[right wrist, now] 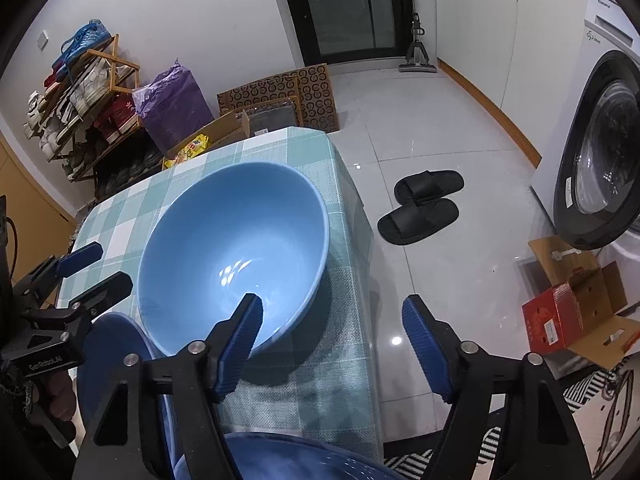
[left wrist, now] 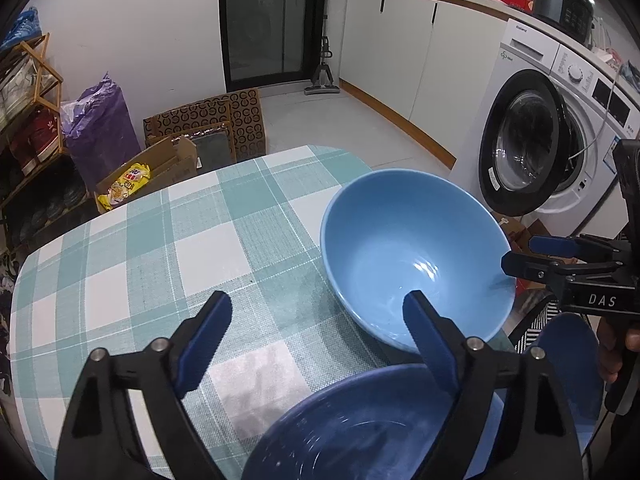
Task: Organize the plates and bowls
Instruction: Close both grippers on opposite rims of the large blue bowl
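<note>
A large light blue bowl [left wrist: 400, 240] [right wrist: 240, 232] stands on the green-and-white checked table [left wrist: 160, 260] near its right edge. My left gripper [left wrist: 320, 320] is open: one finger reaches inside the bowl's near rim, the other hangs over the cloth. My right gripper [right wrist: 332, 320] is open too, with one finger inside the bowl and the other past the table's edge. Each gripper shows in the other's view, the right one [left wrist: 516, 256] and the left one [right wrist: 96, 272]. A dark blue bowl [left wrist: 360, 428] [right wrist: 108, 344] lies under the left gripper, another dark blue dish [left wrist: 568, 344] [right wrist: 280, 460] under the right.
A washing machine [left wrist: 560, 128] with its door open stands to the right. Black slippers [right wrist: 424, 204] and a red carton [right wrist: 560, 316] lie on the tiled floor. Behind the table are cardboard boxes [left wrist: 176, 160], a purple bag [left wrist: 100, 128] and a shoe rack [right wrist: 80, 112].
</note>
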### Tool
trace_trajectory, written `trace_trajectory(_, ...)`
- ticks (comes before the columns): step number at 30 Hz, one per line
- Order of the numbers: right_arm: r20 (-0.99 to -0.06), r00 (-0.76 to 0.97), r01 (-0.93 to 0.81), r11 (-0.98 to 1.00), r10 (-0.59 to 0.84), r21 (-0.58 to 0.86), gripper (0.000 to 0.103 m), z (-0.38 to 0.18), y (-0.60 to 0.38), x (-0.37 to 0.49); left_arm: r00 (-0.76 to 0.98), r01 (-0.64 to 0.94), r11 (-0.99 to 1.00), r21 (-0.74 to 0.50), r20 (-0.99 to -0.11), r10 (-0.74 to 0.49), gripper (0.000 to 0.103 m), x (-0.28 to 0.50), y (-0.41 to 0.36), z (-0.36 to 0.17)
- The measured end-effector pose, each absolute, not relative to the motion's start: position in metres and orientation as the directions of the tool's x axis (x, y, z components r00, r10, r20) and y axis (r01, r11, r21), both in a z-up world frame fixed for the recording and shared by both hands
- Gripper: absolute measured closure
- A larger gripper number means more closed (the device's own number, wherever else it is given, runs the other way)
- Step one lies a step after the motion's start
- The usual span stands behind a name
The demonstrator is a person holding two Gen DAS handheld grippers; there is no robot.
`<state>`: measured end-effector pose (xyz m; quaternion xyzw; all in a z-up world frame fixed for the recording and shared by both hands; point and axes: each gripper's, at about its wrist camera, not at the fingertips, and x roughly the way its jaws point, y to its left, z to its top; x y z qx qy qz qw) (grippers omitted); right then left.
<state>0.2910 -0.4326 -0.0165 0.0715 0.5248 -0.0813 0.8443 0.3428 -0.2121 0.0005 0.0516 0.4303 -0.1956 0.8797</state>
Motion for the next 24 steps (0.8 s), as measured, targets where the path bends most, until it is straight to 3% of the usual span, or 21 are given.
trace_trajectory(14, -0.905, 0.423, 0.186, 0.982, -0.049, 0.034, 0.045, -0.027, -0.429, 0.298, 0.512, 0.411, 0.907, -0.088, -0.801, -0.31, 0.053, 0.348, -0.22, -0.01)
trace_trajectory(24, -0.903, 0.427, 0.157, 0.987, -0.037, 0.034, 0.06, -0.03, -0.424, 0.301, 0.501, 0.443, 0.892, -0.09, -0.801, -0.329, 0.071, 0.346, -0.226, -0.011)
